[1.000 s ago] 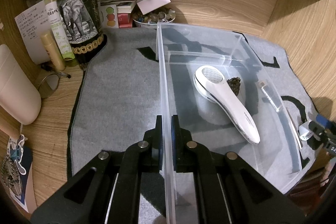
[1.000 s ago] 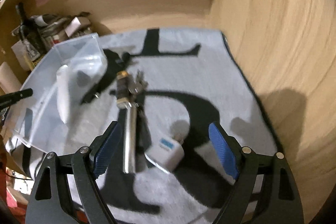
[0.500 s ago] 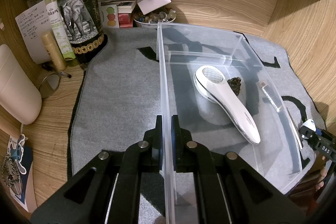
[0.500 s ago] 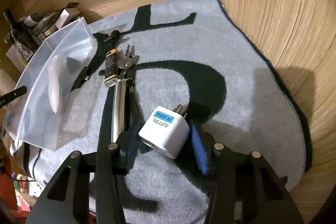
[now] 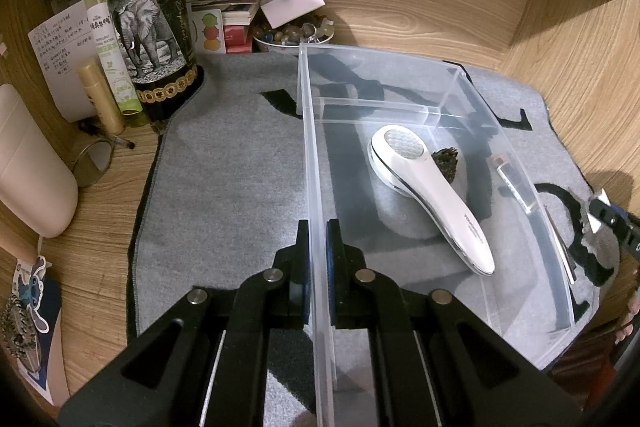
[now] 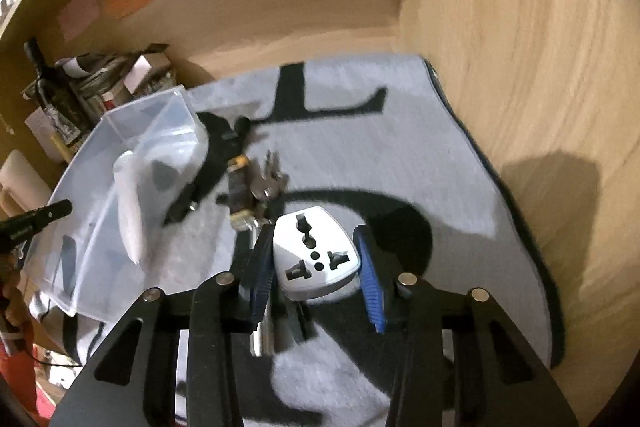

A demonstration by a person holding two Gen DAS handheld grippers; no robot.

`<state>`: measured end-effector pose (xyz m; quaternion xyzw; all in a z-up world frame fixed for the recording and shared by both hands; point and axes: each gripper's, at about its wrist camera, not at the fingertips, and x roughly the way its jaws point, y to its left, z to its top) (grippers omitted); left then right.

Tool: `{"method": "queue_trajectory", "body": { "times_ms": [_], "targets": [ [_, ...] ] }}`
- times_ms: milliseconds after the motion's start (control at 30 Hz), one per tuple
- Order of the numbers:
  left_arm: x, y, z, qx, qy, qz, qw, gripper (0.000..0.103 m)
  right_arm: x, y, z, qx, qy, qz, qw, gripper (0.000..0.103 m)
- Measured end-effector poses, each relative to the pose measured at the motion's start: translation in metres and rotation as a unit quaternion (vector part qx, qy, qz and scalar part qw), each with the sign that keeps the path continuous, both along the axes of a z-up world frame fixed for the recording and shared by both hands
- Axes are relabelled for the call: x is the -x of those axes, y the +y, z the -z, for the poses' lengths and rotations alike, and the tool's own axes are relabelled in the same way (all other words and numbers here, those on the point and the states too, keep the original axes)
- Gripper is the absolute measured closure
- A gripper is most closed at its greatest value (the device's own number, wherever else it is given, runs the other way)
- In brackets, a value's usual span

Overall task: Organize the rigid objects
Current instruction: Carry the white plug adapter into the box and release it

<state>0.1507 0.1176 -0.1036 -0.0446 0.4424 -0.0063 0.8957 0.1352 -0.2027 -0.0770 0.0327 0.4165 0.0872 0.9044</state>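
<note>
My left gripper [image 5: 318, 259] is shut on the near left wall of a clear plastic bin [image 5: 516, 163] standing on a grey mat [image 5: 228, 163]. Inside lie a white handheld device [image 5: 424, 187] and a small dark object [image 5: 446, 163]. My right gripper [image 6: 316, 267] is shut on a white travel adapter [image 6: 316, 255] and holds it above the mat [image 6: 400, 167], right of the bin [image 6: 152, 131]. A lighter [image 6: 238, 187], keys [image 6: 268, 183] and a metal tube [image 6: 262, 339] lie on the mat beyond and under it.
A dark bottle with an elephant label [image 5: 148, 23], small tubes [image 5: 100, 99], papers and a bowl of stones [image 5: 294, 33] crowd the back left. A cream-coloured container [image 5: 28, 171] stands at the left. Wooden walls close the back and right [image 6: 520, 47].
My right gripper closed on the white adapter and lifted it off the mat, turning its socket face toward the camera. The left gripper stayed clamped on the bin wall.
</note>
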Motion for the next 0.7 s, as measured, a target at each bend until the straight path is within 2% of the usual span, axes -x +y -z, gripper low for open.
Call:
{"method": "queue_trajectory", "body": {
  "times_ms": [300, 700],
  "targets": [
    [0.0, -0.001, 0.0, 0.002, 0.0, 0.0, 1.0, 0.098, -0.013, 0.035, -0.032, -0.01, -0.048, -0.042, 0.998, 0.067],
    [-0.001, -0.001, 0.0, 0.003, 0.0, 0.0, 1.0, 0.098, -0.027, 0.096, -0.066, -0.019, -0.097, -0.127, 0.987, 0.067]
  ]
}}
